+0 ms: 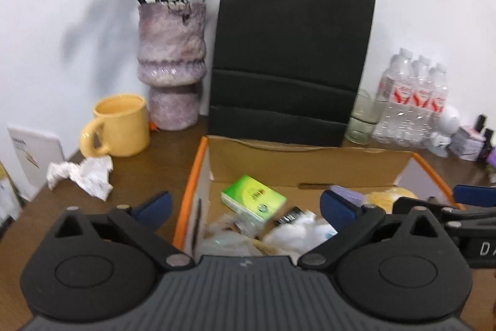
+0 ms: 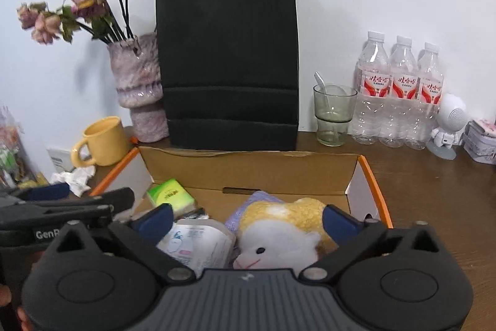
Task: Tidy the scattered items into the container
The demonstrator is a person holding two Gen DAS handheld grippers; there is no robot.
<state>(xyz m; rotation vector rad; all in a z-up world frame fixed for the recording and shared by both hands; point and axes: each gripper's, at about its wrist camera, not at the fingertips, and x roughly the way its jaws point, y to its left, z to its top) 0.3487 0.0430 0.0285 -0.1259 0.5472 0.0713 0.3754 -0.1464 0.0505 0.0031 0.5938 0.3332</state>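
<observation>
Both the left gripper [image 1: 245, 207] and right gripper [image 2: 246, 221] gaped wide, holding nothing, over the box [image 2: 248, 163]; mug [image 1: 119, 124] at ten o'clock.

Plush toy [image 1: 392, 196] mostly hidden behind right claw [image 1: 434, 203]

Three water bottles [image 2: 400, 89], one yellow mug [image 2: 104, 141], one vase [image 2: 139, 89], one black paper bag [image 2: 229, 58], one drinking glass [image 2: 333, 114] (a spoon inside), one cardboard box [image 2: 248, 166], one plush toy [image 2: 279, 231].
</observation>
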